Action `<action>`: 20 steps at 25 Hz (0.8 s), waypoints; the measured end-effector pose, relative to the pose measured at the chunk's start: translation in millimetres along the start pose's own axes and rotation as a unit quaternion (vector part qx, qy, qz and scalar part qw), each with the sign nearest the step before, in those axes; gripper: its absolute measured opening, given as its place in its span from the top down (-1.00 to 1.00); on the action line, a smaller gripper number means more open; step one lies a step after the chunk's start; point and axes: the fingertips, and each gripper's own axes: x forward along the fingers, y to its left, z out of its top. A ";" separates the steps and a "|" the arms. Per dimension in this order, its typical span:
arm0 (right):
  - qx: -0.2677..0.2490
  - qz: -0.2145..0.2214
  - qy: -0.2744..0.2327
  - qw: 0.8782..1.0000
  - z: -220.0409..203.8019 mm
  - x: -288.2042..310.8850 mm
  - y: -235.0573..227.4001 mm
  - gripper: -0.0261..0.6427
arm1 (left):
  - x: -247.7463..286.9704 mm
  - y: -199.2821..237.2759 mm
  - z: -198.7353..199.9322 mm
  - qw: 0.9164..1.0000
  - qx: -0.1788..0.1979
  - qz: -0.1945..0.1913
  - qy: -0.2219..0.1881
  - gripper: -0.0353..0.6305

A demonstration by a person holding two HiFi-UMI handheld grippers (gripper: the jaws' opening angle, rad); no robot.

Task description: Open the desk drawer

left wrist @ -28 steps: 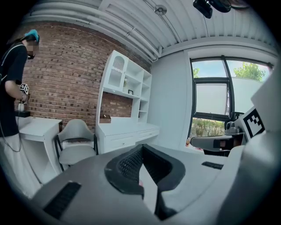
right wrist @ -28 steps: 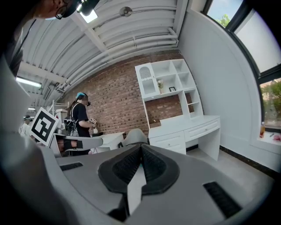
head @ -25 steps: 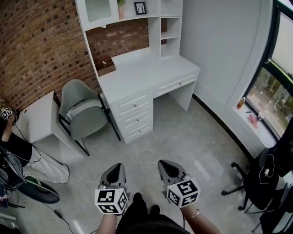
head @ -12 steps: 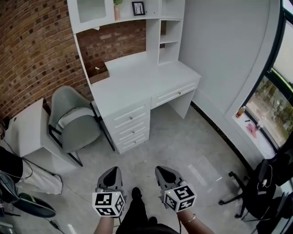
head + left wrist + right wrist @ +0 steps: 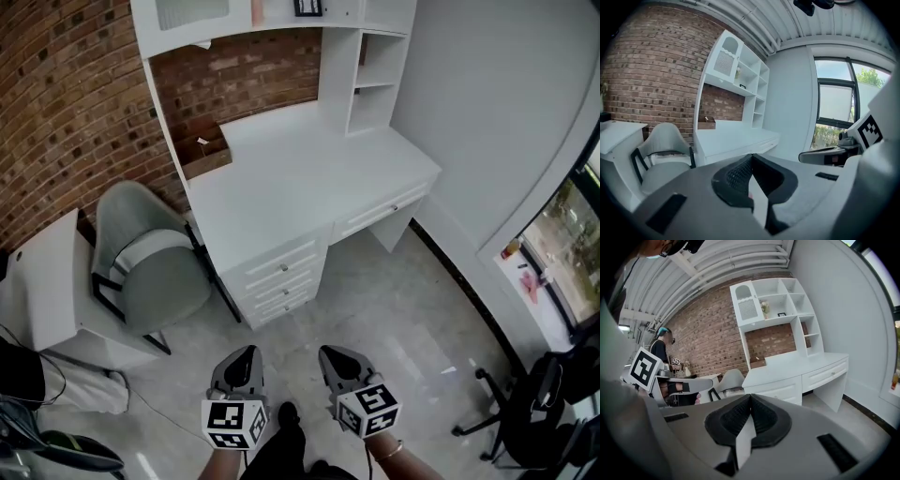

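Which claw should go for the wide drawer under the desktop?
Right, probably. The wide drawer lies nearer the right claw; the left claw faces the drawer stack. Both claws are shut and well short of the desk.

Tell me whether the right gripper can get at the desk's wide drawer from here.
Probably not yet: the right gripper hangs well short of the wide drawer, with open floor between. Nothing blocks the way.

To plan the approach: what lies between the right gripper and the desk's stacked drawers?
Only bare floor separates right gripper and drawers in the head view; the chair stands aside, left.
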 end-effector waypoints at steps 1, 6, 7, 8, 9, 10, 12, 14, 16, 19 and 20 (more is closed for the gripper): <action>-0.001 0.001 0.003 1.000 1.6 10.8 -2.5 0.91 | 8.9 6.0 -0.2 1.000 -0.003 -0.001 0.002 0.87; 0.003 -0.002 0.027 1.000 -4.4 58.0 -15.1 0.91 | 44.2 35.1 -5.4 1.000 -0.008 0.001 0.013 0.87; 0.007 -0.004 0.028 1.000 -7.1 65.5 -19.1 0.91 | 50.1 39.0 -8.5 1.000 -0.010 0.002 0.016 0.87; 0.011 -0.006 0.031 0.999 -10.2 72.4 -24.2 0.91 | 56.4 41.8 -11.7 1.000 -0.011 0.002 0.018 0.87; 0.014 -0.010 0.033 0.999 -14.0 79.3 -29.7 0.91 | 62.7 44.3 -14.9 1.000 -0.014 0.003 0.020 0.87; 0.015 -0.013 0.035 0.999 -18.2 86.5 -35.4 0.91 | 68.9 46.8 -18.6 1.000 -0.016 0.004 0.022 0.87; 0.015 -0.017 0.038 0.999 -28.0 103.5 -47.4 0.91 | 81.7 53.6 -27.6 0.999 -0.021 0.007 0.024 0.87; 0.013 -0.018 0.039 0.999 -38.8 122.5 -61.1 0.91 | 95.9 60.7 -37.9 0.999 -0.022 0.009 0.028 0.87; 0.012 -0.017 0.045 0.999 -51.7 139.2 -75.4 0.91 | 111.5 64.6 -49.7 0.999 -0.027 0.008 0.034 0.87; 0.013 -0.015 0.061 0.998 -73.6 164.8 -94.7 0.91 | 138.2 68.6 -69.3 0.998 -0.043 0.006 0.041 0.87; 0.012 -0.014 0.065 0.998 -81.5 174.8 -100.4 0.91 | 147.1 70.6 -76.5 0.998 -0.046 0.006 0.044 0.87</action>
